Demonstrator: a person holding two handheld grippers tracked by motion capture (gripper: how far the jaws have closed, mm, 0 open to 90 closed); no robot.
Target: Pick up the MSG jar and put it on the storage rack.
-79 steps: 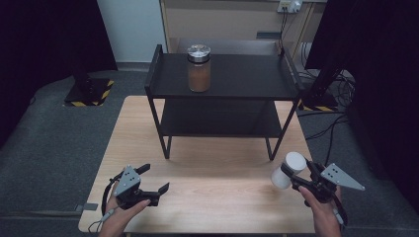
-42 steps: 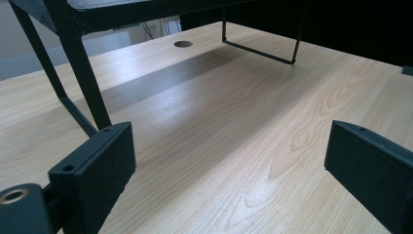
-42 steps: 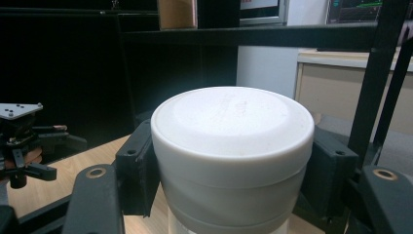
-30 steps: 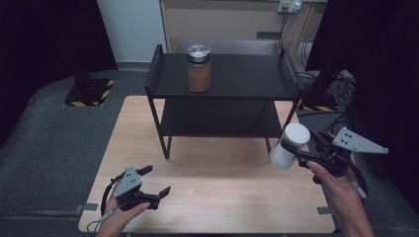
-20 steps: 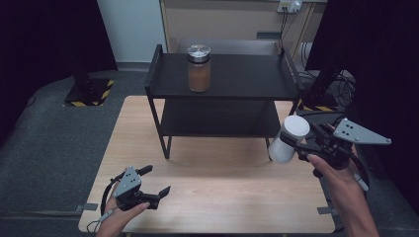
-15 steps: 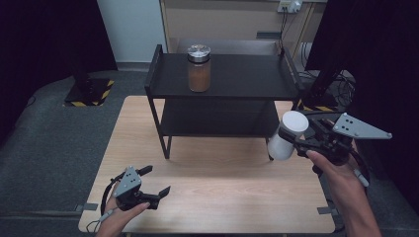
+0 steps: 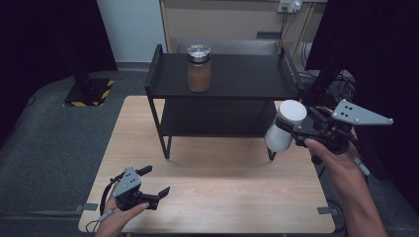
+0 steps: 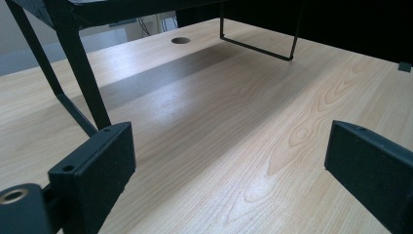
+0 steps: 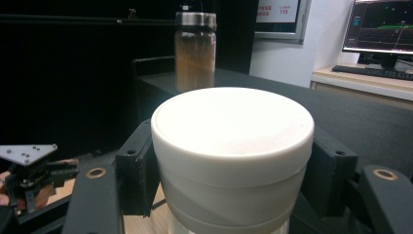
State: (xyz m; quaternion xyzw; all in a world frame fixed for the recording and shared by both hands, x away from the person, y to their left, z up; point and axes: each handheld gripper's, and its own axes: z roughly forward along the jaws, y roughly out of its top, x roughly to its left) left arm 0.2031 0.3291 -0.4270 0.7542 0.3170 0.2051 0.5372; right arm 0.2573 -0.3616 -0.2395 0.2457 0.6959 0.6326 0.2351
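The right gripper [image 7: 290, 129] grips a white jar [image 7: 285, 125] in the air just right of the black shelf [image 7: 222, 79]; the left gripper [image 7: 150, 181] rests spread wide and empty on the near-left table [image 7: 222, 187]; a brown jar [image 7: 198, 68] stands on the shelf's top.

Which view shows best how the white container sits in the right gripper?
The right gripper view: the white container fills it, jaws pressed against both sides under the lid. The high view shows it small, held in the right gripper beside the shelf.
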